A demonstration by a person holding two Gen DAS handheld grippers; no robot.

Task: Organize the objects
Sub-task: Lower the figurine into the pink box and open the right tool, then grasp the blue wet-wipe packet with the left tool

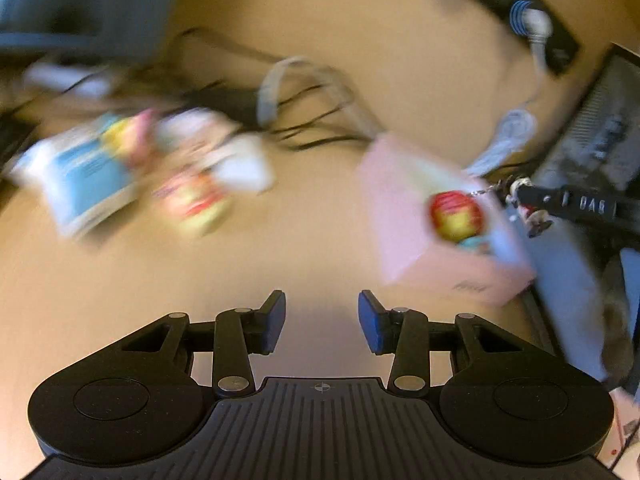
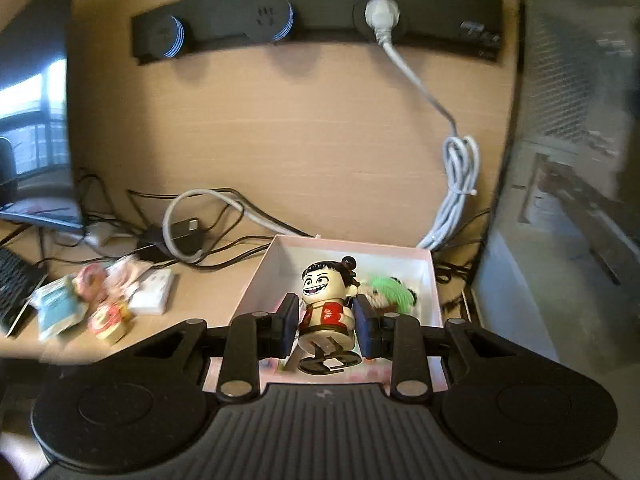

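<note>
My right gripper is shut on a small figurine with a grinning face, black hair and a red vest, and holds it over the open pink box. A green fuzzy toy lies inside the box. In the left wrist view the pink box is at the right, with the figurine's red and yellow back above it and the right gripper's arm beside it. My left gripper is open and empty above the bare desk.
A blurred pile of packets and small toys lies on the desk at the left, also in the right wrist view. Cables, a black power strip with a white plug, a keyboard corner and a grey case surround the box.
</note>
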